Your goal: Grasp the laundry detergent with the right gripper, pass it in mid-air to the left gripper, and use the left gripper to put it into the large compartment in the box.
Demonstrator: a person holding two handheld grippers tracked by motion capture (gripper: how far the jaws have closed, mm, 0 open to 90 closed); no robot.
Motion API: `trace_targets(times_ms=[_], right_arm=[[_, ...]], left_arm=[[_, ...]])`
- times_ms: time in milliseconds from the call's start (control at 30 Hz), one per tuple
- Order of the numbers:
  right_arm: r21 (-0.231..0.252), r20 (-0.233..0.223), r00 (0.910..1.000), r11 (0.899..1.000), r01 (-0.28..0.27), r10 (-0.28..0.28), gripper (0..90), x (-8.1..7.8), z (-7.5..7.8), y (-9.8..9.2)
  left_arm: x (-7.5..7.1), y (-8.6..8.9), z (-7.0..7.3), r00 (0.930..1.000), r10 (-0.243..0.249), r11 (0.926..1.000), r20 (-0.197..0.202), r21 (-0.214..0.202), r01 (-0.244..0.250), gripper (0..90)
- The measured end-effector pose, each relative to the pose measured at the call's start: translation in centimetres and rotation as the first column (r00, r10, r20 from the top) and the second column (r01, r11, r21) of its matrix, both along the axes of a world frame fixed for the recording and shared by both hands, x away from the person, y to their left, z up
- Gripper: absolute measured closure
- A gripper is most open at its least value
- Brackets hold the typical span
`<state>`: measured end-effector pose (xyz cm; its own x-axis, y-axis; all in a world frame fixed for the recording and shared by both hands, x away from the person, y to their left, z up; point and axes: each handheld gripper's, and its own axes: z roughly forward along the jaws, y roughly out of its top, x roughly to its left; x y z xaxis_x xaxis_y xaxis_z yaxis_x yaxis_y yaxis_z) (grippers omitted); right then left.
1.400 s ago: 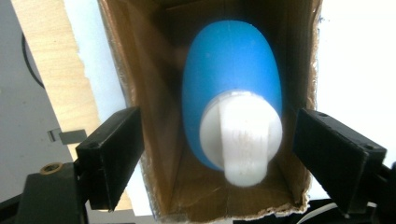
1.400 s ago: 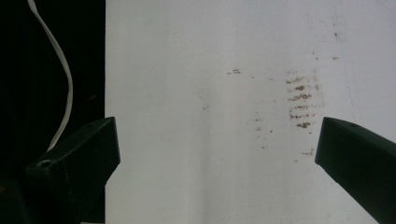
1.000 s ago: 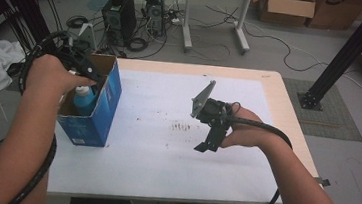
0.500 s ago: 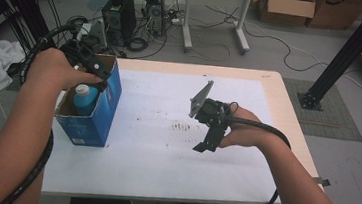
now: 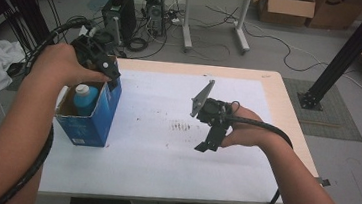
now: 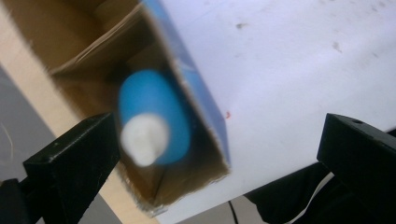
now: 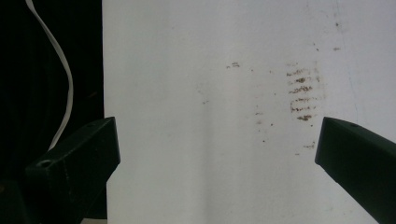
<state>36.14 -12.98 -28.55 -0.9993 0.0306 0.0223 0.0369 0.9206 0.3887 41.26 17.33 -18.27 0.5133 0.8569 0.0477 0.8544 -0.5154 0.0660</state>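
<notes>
- I am holding my left gripper (image 5: 103, 64) over the far end of the blue carton (image 5: 89, 118), which is standing open-topped near the left edge of the worktop (image 5: 162, 170).
- The blue bottle (image 5: 85, 99) with the white cap is sitting upright inside the carton, just below and on the near side of that gripper; in the left gripper view it (image 6: 152, 123) is lying blurred between my jaws but clear of both.
- I am counting one carton, one bottle, and two grippers.
- My left gripper's jaws have just been opening and are now standing spread wide, pinching nothing; the bottle is resting free in the carton.
- My right gripper (image 5: 208, 135) is hovering over the middle of the worktop, well apart from the carton, pointing down at the white surface near a patch of dark smudges (image 7: 301, 95).
- Its jaws are also standing spread wide, with only bare worktop between them.
</notes>
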Motion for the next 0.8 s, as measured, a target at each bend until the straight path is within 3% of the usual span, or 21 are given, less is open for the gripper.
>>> trace_targets(times_ms=[67, 133, 233, 300, 500, 533, 567, 700, 733, 767, 800], right_arm=[[-0.004, -0.001, 1.0000, 1.000, 0.001, -0.001, 0.0, 0.1, 0.0, 0.0], [-0.008, -0.001, 1.0000, 1.000, 0.004, -0.004, 0.0, 0.1, 0.1, -0.1], [-0.017, -0.001, 1.0000, 1.000, 0.006, -0.006, 0.0, 0.3, 0.3, -0.2], [-0.024, -0.003, 0.9999, 1.000, 0.011, -0.011, 0.0, 0.4, 0.4, -0.3], [-0.044, -0.003, 0.9997, 0.999, 0.024, -0.024, 0.0, 0.7, 0.7, -0.6], [-0.046, -0.003, 0.9997, 0.999, 0.026, -0.026, 0.0, 0.7, 0.8, -0.6], [-0.050, -0.003, 0.9995, 0.998, 0.031, -0.031, 0.0, 0.7, 0.9, -0.6], [-0.050, 0.004, 0.9993, 0.998, 0.036, -0.036, 0.0, 0.7, 1.2, -0.8], [-0.051, 0.004, 0.9993, 0.998, 0.039, -0.038, 0.0, 0.7, 1.2, -0.9], [-0.051, 0.003, 0.9992, 0.998, 0.040, -0.040, 0.0, 0.7, 1.2, -0.9], [-0.052, 0.002, 0.9992, 0.998, 0.041, -0.041, 0.0, 0.7, 1.2, -1.0]], left_arm=[[-0.2, -0.8, 0.0, 0.9980, -0.062, 0.9980, -0.008, -0.012, 0.062, 0.1], [-0.4, -1.8, -0.1, 0.9880, -0.150, 0.9882, -0.037, -0.035, 0.149, 0.1], [-0.8, -3.0, -0.3, 0.9647, -0.250, 0.9670, -0.084, -0.073, 0.244, 0.1], [-1.0, -3.8, -0.3, 0.9467, -0.311, 0.9487, -0.084, -0.088, 0.304, 0.1], [-1.4, -5.3, 0.0, 0.8780, -0.475, 0.8770, -0.056, -0.109, 0.468, 0.1], [-1.6, -5.5, 0.1, 0.8575, -0.513, 0.8551, -0.043, -0.114, 0.506, 0.1], [-1.7, -5.7, 0.2, 0.8419, -0.538, 0.8388, -0.036, -0.118, 0.531, 0.1], [-2.3, -6.2, 0.2, 0.7825, -0.622, 0.7796, -0.028, -0.116, 0.615, 0.1], [-2.4, -6.3, 0.0, 0.7714, -0.635, 0.7695, -0.036, -0.114, 0.628, 0.1], [-2.5, -6.5, -0.3, 0.7656, -0.642, 0.7648, -0.045, -0.111, 0.635, 0.1], [-2.5, -6.6, -0.6, 0.7509, -0.658, 0.7518, -0.054, -0.098, 0.652, 0.1]])
